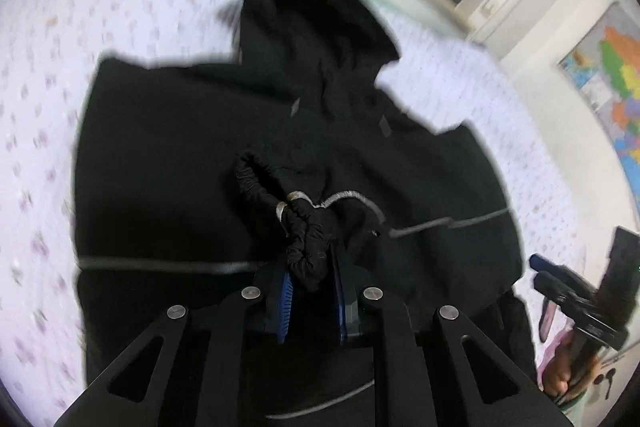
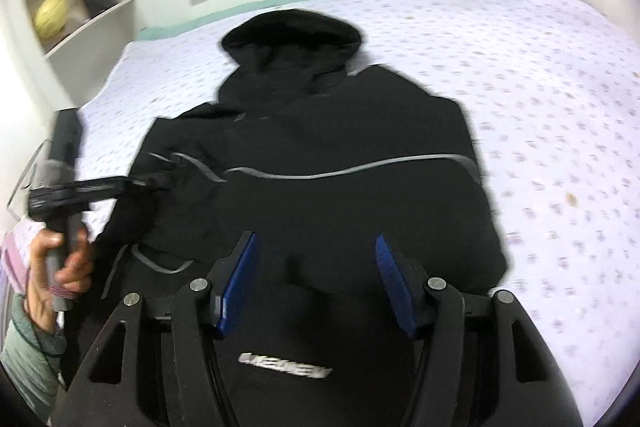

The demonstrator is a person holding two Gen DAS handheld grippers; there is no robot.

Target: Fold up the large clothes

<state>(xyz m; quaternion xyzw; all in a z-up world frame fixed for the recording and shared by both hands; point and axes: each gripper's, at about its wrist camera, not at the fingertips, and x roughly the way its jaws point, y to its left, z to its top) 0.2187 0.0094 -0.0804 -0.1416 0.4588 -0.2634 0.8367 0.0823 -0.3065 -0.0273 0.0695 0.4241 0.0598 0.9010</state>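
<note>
From the left wrist, the black hooded jacket lies spread on the flower-print bedsheet, hood pointing away toward the far edge of the bed. The left gripper is pinched tight on a gathered elastic cuff, blue pads pressing it from both sides, and that cuff hangs over the middle of the jacket's body. So the sleeve looks as if it is being brought inward across the chest, though I can't tell which sleeve. At the right edge the right gripper shows small beside the jacket's side; from here I cannot tell how its jaws stand.

From the right wrist, the answer is plain: the right gripper is spread wide, blue pads well apart, nothing between them, hovering over the lower part of the jacket. The left hand grips its tool's handle at the left, the tool reaching in over the jacket's edge. The body looks narrow and fairly squared here, silver piping running across it.

My judgement: early-to-middle. The sleeve fold is under way; the hood is still out flat, and the bottom-to-top folds are not yet done.
</note>
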